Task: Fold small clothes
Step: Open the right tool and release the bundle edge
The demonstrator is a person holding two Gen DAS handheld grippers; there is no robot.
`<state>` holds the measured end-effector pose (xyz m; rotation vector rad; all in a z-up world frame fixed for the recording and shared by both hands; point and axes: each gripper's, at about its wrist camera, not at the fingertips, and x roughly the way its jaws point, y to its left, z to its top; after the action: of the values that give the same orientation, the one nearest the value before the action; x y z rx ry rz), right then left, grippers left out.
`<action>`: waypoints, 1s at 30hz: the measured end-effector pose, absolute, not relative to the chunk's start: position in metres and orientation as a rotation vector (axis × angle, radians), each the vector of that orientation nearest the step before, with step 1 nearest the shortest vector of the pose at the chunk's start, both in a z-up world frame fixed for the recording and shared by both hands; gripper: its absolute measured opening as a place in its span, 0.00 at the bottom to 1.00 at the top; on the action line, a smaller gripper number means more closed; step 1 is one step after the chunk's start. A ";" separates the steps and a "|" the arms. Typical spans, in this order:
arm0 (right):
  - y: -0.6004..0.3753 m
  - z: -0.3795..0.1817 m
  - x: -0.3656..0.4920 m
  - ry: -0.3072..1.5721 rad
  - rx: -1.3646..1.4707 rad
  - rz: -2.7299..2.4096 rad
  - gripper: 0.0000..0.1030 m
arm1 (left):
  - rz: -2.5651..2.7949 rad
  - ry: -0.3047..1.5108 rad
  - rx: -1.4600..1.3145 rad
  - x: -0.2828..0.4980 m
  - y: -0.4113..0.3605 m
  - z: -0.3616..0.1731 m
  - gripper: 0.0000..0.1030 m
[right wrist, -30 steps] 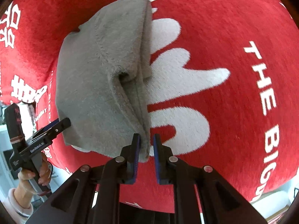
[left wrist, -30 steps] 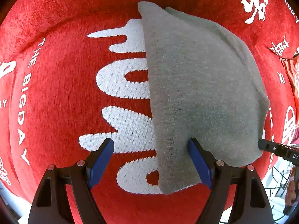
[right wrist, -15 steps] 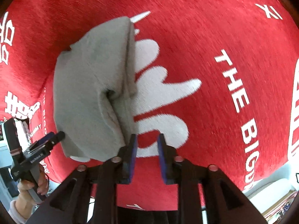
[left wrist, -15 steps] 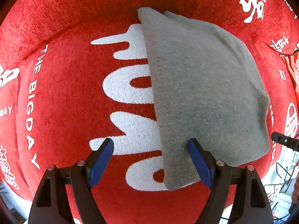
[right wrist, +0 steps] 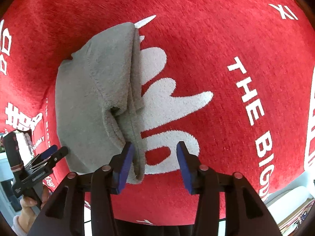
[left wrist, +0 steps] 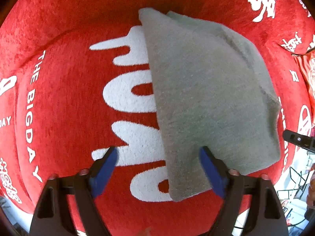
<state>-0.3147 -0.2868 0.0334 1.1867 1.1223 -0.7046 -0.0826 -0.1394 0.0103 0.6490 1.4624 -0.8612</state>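
Red cloth (left wrist: 65,106) with white lettering covers the surface, and a folded grey garment (left wrist: 206,98) lies flat on it. Left gripper (left wrist: 158,153) hangs over the garment's near edge, fingers spread wide, pinching nothing. Right gripper (right wrist: 155,147) has just been opening; its fingers straddle the garment's corner without pressing it

A plush red woven cloth (left wrist: 65,102) with large white lettering and characters covers nearly the whole surface in both views; the words "THE BIGDAY" (right wrist: 250,106) run along it. Past its lower edge a pale, brightly lit floor area (right wrist: 291,198) shows at the corner. In the left wrist view, thin black wire-frame furniture (left wrist: 297,179) stands beyond the cloth's right edge.
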 end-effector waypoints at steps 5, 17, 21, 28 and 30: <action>-0.292 0.031 -0.312 1.103 1.202 -0.700 0.56 | -0.903 1.413 0.640 -0.082 -0.145 0.025 1.00; -0.313 0.029 -0.307 1.053 1.250 -0.674 0.56 | -0.823 1.444 0.591 -0.047 -0.155 0.017 1.00; -0.321 0.028 -0.307 1.036 1.259 -0.666 0.57 | -0.824 1.456 0.583 -0.047 -0.158 0.013 1.00; -0.335 0.019 -0.308 0.942 1.378 -0.594 0.59 | -0.858 1.536 0.486 -0.044 -0.164 0.007 1.00; -0.338 0.016 -0.309 0.922 1.411 -0.582 0.61 | -0.865 1.549 0.454 -0.042 -0.166 0.007 1.00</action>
<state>-0.3093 -0.3384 0.0158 1.4111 0.9220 -0.5818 -0.0423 -0.1658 0.0068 0.4539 1.5494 -0.8651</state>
